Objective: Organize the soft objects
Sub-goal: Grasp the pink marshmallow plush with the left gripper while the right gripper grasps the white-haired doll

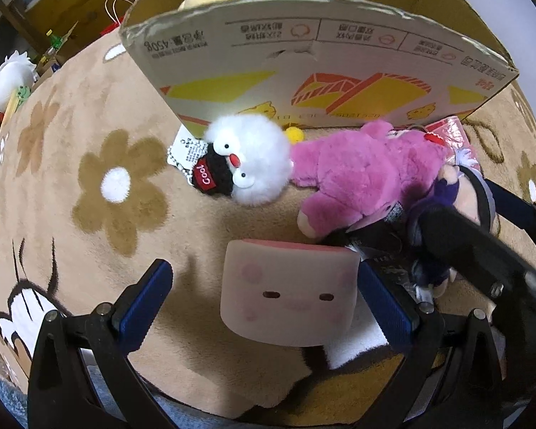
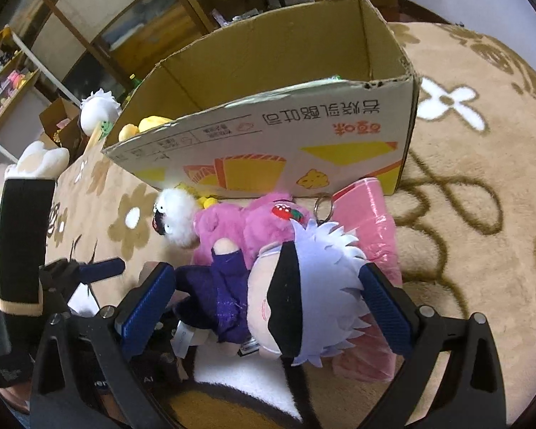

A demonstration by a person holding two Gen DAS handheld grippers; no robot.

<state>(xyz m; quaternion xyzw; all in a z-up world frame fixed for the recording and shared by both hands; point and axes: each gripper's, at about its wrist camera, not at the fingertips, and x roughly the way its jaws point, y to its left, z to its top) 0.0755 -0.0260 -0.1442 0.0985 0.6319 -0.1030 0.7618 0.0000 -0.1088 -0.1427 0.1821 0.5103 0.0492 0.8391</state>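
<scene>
Lying between the wide-open fingers of the left gripper [image 1: 264, 307], the pink cube toy [image 1: 289, 293] touches only the right pad. The right gripper [image 2: 268, 307], also spread wide, straddles the white-haired doll [image 2: 286, 286] without clamping it. Beyond both sit the pink bear [image 1: 357, 175], the white fluffy toy [image 1: 250, 161] and the cardboard box [image 2: 268, 143].

Setting: home living room | Floor: plush tan flower-patterned rug [image 2: 464, 164] | Furniture: wooden shelving [image 2: 14, 82] crowded with toys and trinkets; glass-fronted wooden cabinet [image 2: 100, 25] | Loose items: printed cardboard box [image 2: 268, 136]; plush toys [image 1: 357, 175] scattered on rug
</scene>
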